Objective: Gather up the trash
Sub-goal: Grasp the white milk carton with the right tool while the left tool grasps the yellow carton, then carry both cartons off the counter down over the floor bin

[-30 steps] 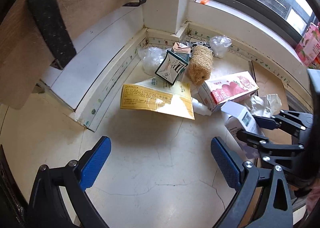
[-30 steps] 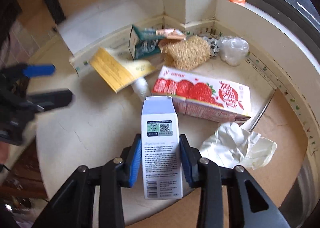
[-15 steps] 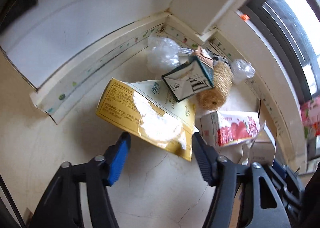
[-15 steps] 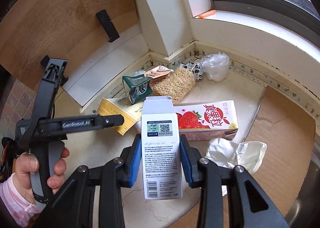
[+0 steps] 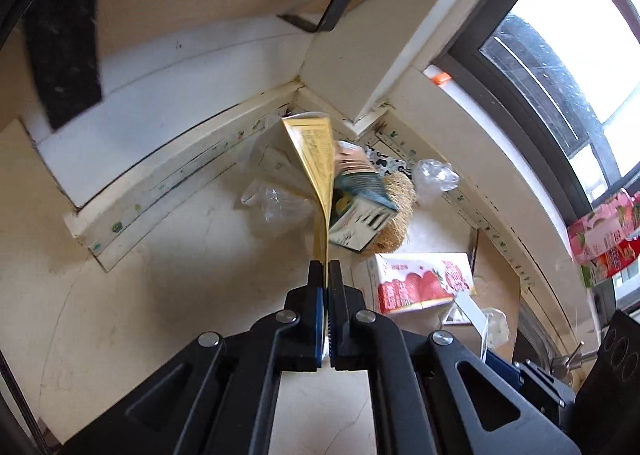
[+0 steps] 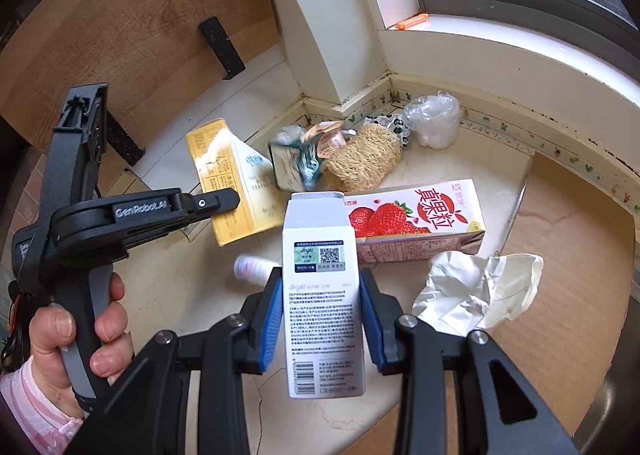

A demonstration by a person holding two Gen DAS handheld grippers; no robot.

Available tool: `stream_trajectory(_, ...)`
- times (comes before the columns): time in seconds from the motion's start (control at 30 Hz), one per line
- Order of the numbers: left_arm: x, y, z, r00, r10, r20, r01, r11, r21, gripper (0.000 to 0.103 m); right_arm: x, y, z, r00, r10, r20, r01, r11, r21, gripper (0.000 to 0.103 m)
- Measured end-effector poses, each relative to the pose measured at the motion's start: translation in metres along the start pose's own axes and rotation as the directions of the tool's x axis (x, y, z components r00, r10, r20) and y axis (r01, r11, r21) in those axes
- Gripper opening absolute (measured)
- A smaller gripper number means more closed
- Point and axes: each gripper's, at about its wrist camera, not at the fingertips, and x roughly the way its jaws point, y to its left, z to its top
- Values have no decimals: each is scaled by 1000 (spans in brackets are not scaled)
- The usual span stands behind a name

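A flat yellow packet (image 5: 316, 159) stands lifted on edge, with my left gripper (image 5: 325, 271) shut on its lower edge. From the right wrist view, the same yellow packet (image 6: 230, 183) hangs off the counter in the left gripper (image 6: 228, 201), which a hand (image 6: 60, 331) holds. My right gripper (image 6: 320, 295) is shut on an upright white carton (image 6: 320, 247) with a QR code. Left on the counter are a strawberry carton (image 6: 420, 215), crumpled paper (image 6: 476, 287), a loofah (image 6: 364, 163), a crushed green carton (image 6: 294, 165) and a small white bottle (image 6: 252, 269).
A clear plastic wad (image 6: 432, 121) lies in the corner by the window sill. Another plastic bag (image 5: 276, 207) lies by the wall trim. A brown cardboard sheet (image 6: 560, 255) covers the counter's right side. A wooden panel and a white pillar close off the back.
My left gripper moved in on the yellow packet, closed on it and lifted it up on edge. The right gripper kept its hold on the white carton.
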Motion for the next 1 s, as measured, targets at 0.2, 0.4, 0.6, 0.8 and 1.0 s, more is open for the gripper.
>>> stream_trajectory(0.2,-40,-7,-17,999,-13,42,9,996,91,0,-25,18,-9,999,-3,43,3,1000,7,36)
stream_trajectory(0.4,-81,-3,-47,999,-24,45,15,981,191,0,-49,36,-26,998,-17,66,16,1000,27,36)
stream_trajectory(0.6,-136,-5,-85,997,-57,57,38,955,293,0,-84,71,-53,995,-30,93,28,999,30,36)
stream_trajectory(0.8,-204,14,-128,990,-134,50,107,927,360,0,-124,121,-94,991,-74,116,70,997,41,36)
stream_trajectory(1.0,-271,40,-172,978,-206,43,172,901,398,0,-159,164,-141,983,-120,137,113,992,53,36)
